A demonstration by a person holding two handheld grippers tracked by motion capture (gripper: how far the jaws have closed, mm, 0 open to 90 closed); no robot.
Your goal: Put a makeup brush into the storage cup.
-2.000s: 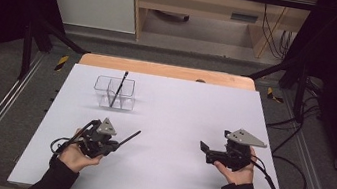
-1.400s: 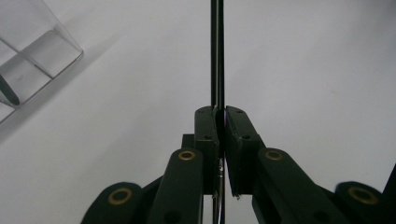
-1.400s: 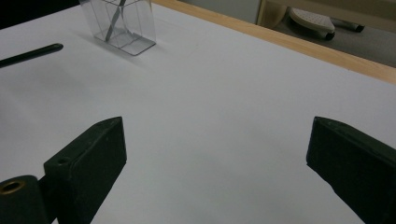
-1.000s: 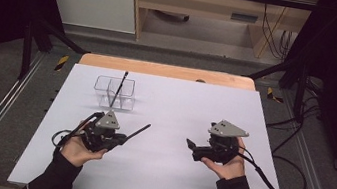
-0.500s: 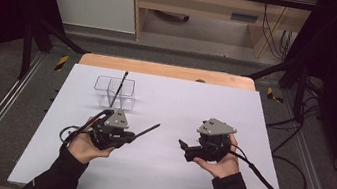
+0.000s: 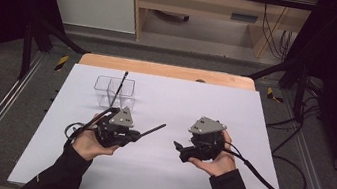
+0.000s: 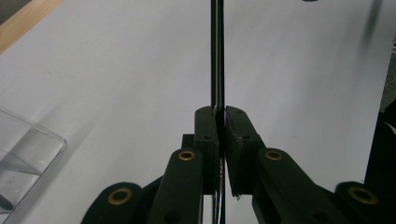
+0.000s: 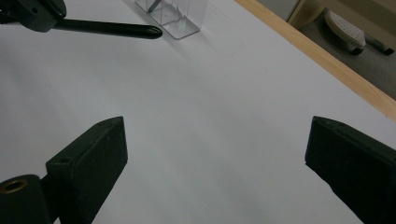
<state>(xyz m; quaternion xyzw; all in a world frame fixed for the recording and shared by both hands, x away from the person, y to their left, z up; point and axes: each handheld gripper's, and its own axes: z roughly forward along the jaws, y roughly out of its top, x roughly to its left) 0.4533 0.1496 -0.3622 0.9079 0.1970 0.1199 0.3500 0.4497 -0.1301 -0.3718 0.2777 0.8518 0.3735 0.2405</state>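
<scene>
Nearest the person, the left tongs are pinching a thin black pen tight between their jaws, holding it above the white tabletop and pointing toward the right tongs, which are gaping wide and gripping nothing. Farther back, a clear box is holding a second pen, leaning upright.

Pen in box, table's far-left.

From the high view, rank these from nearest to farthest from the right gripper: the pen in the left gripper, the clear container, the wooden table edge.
From the right gripper:
1. Black pen, just to its left, clamped in the left gripper.
2. Clear container, farther back-left, another pen standing in it.
3. Wooden table edge, along the far side.
</scene>
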